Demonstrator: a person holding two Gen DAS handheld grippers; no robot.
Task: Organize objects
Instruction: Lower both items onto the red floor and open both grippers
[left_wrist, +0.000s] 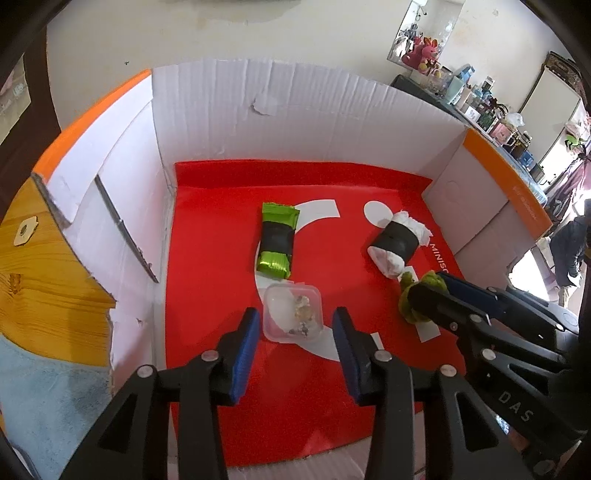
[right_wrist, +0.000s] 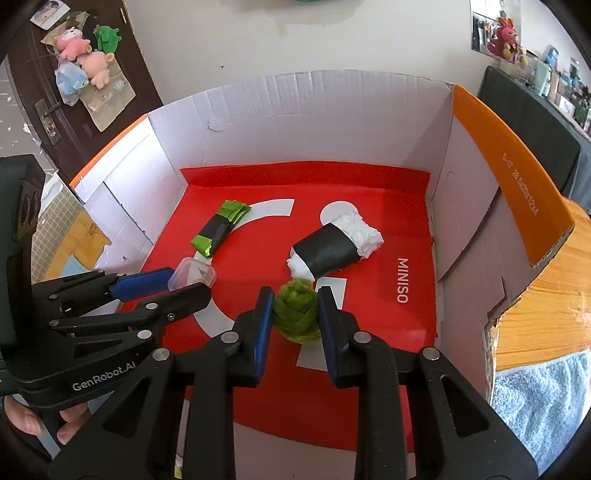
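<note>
Claw work sat low over a cardboard box (right_wrist: 306, 122) lined with a red sheet (right_wrist: 388, 332). The right claw (right_wrist: 294, 314) had its blue pads on either side of a green crumpled ball (right_wrist: 297, 312); both pads appeared to touch it, though from the left wrist view the near finger hid the contact, so the grip looked closed on the ball rather than proven firm. The ball rested on the red sheet near the middle of the box, just to the near side of a white roll with a black band (right_wrist: 334, 247).

The left claw (left_wrist: 295, 328) stood wide, its two pads apart on either side of a small clear lidded tub (left_wrist: 293, 314), and neither pad touched the tub. Small pale bits showed through the tub's lid. Just beyond it lay a green foil packet with a black band (left_wrist: 277, 240), lengthwise toward the far wall.

The white roll lay to the right of the packet, well apart from it, tilted across a white printed circle. Orange flaps edged the box left and right. A wooden desk (right_wrist: 546, 280) carried the box, with a pale blue towel (right_wrist: 535, 402) at its near right corner.
</note>
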